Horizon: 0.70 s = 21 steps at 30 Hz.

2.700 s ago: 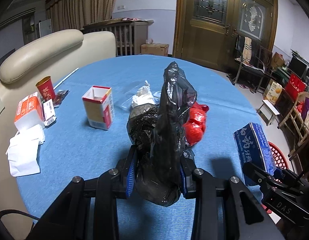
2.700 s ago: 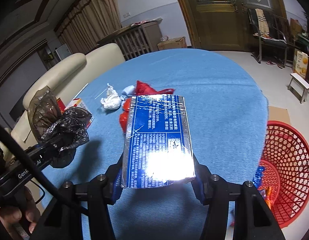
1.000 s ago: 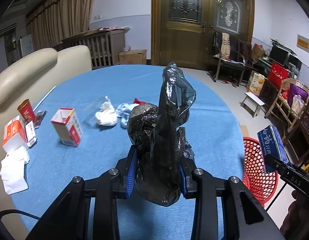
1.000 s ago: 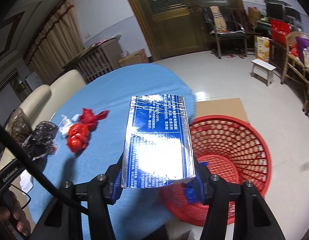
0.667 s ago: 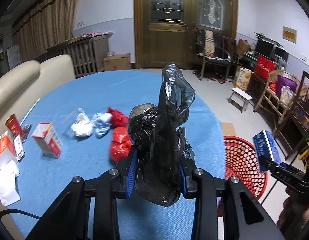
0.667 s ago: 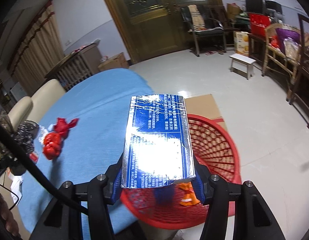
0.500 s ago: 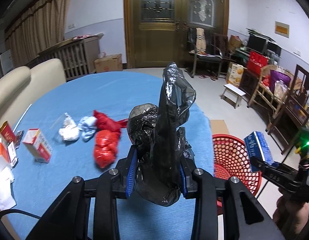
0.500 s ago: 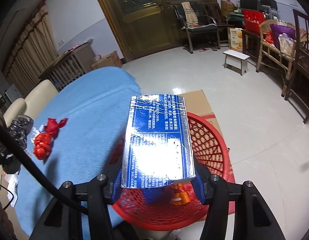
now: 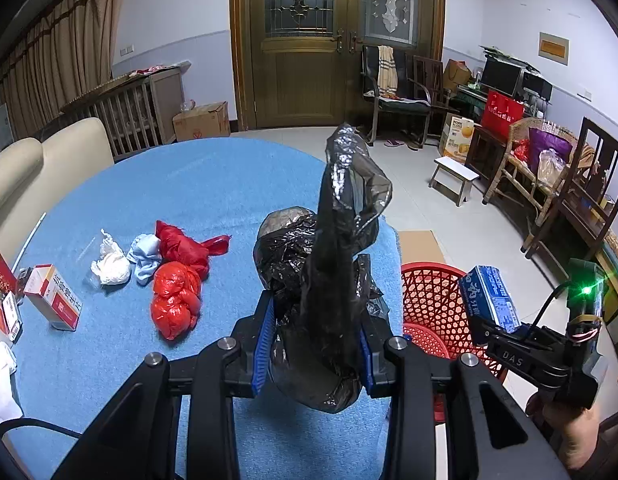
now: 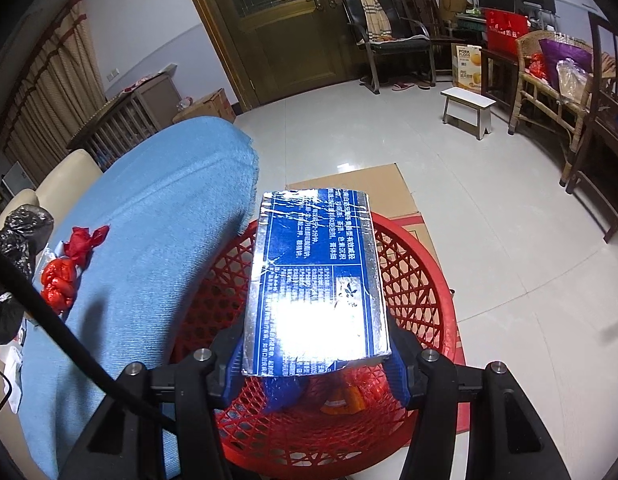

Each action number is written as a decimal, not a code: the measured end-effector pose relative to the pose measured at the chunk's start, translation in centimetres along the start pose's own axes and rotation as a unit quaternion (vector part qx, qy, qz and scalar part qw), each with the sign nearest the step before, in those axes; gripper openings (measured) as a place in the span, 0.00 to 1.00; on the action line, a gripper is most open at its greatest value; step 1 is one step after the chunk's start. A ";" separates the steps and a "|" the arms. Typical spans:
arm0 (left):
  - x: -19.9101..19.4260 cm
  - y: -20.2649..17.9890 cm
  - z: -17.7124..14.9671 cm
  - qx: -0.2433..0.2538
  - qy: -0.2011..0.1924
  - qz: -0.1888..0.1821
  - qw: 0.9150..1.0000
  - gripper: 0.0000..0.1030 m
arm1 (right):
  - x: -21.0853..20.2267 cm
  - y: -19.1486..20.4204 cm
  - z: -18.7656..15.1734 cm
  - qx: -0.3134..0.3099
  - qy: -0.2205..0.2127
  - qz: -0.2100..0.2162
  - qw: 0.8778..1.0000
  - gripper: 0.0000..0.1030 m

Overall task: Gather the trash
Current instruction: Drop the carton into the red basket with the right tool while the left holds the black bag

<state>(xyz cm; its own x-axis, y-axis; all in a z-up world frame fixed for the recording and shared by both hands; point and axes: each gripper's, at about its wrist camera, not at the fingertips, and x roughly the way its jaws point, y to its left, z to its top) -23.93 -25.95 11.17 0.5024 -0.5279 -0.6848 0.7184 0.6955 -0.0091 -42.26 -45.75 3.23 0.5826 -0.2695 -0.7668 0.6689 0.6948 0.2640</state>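
My left gripper is shut on a crumpled black plastic bag and holds it above the blue table's right edge. My right gripper is shut on a blue and silver carton and holds it over the red mesh basket on the floor. The carton and the basket also show in the left wrist view, right of the table. Some wrappers lie in the basket's bottom.
On the blue table lie a red plastic bag, a red wad, white and pale blue wads, a small box and packets at the left edge. A cardboard sheet lies under the basket. A cream sofa stands behind the table.
Both grippers have swung right, away from the table's middle. The right gripper has carried the carton from above the table to above the red basket. Both grips are unchanged.
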 end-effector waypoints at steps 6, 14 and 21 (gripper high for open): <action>-0.1 -0.1 0.0 -0.001 -0.002 -0.001 1.000 0.36 | 0.6 0.1 0.5 -0.001 0.004 -0.002 1.000 0.58; -0.2 0.0 0.2 -0.002 -0.002 -0.002 1.000 0.36 | 1.3 0.1 0.5 -0.001 0.014 -0.009 1.000 0.59; -0.4 -0.2 0.3 -0.002 -0.003 -0.005 1.000 0.36 | 1.8 0.3 0.9 0.000 0.024 -0.021 0.999 0.66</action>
<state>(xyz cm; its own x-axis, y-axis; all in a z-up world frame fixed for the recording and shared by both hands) -24.11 -26.01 11.68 0.4976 -0.5383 -0.6802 0.7221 0.6916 -0.0190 -40.57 -46.63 2.48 0.5315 -0.2663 -0.8041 0.6925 0.6832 0.2315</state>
